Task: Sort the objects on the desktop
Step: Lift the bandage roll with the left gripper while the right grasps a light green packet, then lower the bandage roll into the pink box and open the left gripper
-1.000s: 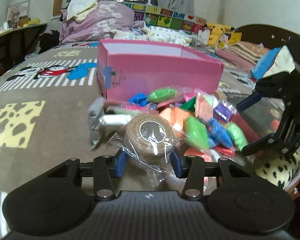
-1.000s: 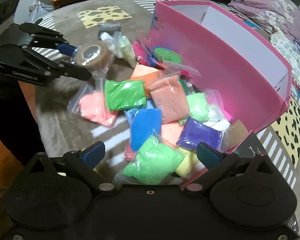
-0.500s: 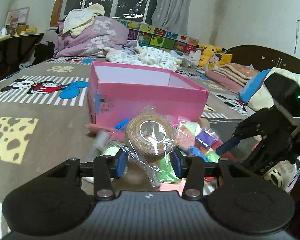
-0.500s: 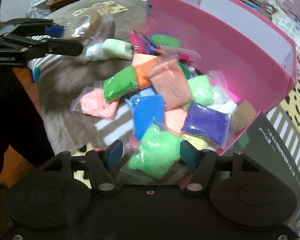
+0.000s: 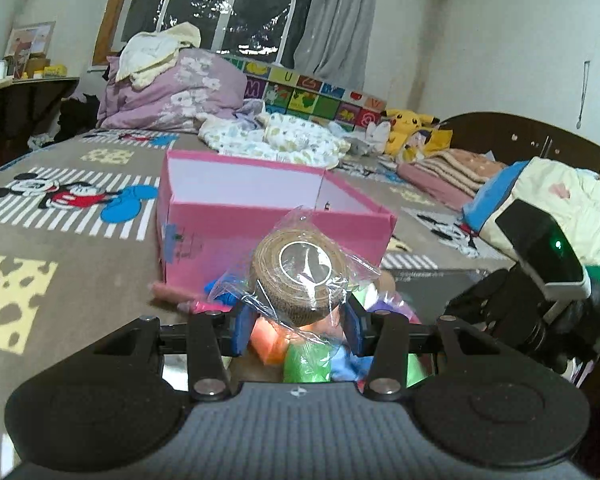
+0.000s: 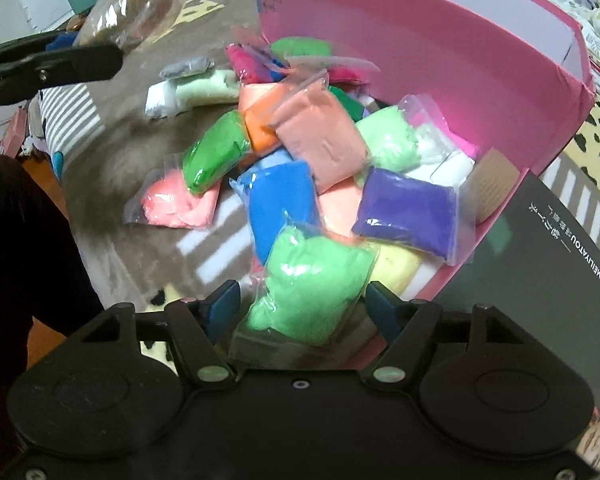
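Note:
My left gripper [image 5: 298, 320] is shut on a brown bandage roll in clear wrap [image 5: 300, 276] and holds it in the air above the clay bags, in front of the pink box [image 5: 260, 228]. The roll also shows in the right wrist view [image 6: 140, 8], top left. My right gripper [image 6: 300, 306] has its blue pads on both sides of a light green clay bag [image 6: 312, 284] at the near end of a heap of several coloured bags, such as a blue one [image 6: 280, 200] and a purple one [image 6: 408, 208]. The jaws stand around it, not clamped.
The open pink box [image 6: 440, 52] stands behind the heap. A dark box lid [image 6: 540, 280] lies to the right of it. The surface is a brown cartoon blanket [image 5: 60, 240]. Bedding and plush toys [image 5: 404, 120] lie at the back.
My left gripper has lifted the bandage roll higher and toward the pink box. My right gripper has narrowed and moved in around the light green bag.

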{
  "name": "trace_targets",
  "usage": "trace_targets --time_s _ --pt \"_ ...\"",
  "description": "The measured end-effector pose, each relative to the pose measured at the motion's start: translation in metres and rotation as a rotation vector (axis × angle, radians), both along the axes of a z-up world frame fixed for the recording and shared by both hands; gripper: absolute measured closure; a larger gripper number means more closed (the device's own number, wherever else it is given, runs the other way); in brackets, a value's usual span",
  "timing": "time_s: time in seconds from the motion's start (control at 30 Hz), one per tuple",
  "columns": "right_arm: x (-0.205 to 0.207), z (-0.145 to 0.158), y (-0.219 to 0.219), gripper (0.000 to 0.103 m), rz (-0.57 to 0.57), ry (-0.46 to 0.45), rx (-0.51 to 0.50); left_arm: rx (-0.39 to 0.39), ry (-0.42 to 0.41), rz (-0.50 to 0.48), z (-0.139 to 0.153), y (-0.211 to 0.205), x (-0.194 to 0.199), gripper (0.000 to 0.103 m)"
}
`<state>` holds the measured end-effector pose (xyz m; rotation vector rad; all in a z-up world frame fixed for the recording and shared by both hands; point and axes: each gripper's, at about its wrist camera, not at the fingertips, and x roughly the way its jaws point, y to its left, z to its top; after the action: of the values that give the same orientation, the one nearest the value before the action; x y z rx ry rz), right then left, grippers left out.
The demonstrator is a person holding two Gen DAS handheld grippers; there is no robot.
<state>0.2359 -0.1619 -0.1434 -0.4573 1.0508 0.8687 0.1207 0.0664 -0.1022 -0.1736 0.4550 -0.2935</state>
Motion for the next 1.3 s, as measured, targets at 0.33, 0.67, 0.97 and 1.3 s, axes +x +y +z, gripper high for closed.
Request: trace_targets --time_s 0.33,0.67,0.97,1.3 --pt "0.005 0.017 -0.003 0.050 -0.023 -0.006 0.045 -0.031 -0.038 0.032 0.026 -0.006 0.028 0.059" --pt "0.008 0.041 -0.009 0.050 -0.012 -0.045 0.097 0.027 -0.050 0.064 0.051 -0.004 0.085 0.059" --pt "0.010 0.058 -0.010 0.050 -0.017 -0.067 0.147 0.067 0.027 0.100 0.053 -0.002 0.150 0.059" --pt "0.011 0.071 -0.010 0.050 -0.016 -0.082 0.182 0.109 0.195 0.104 0.036 -0.014 0.220 0.059"
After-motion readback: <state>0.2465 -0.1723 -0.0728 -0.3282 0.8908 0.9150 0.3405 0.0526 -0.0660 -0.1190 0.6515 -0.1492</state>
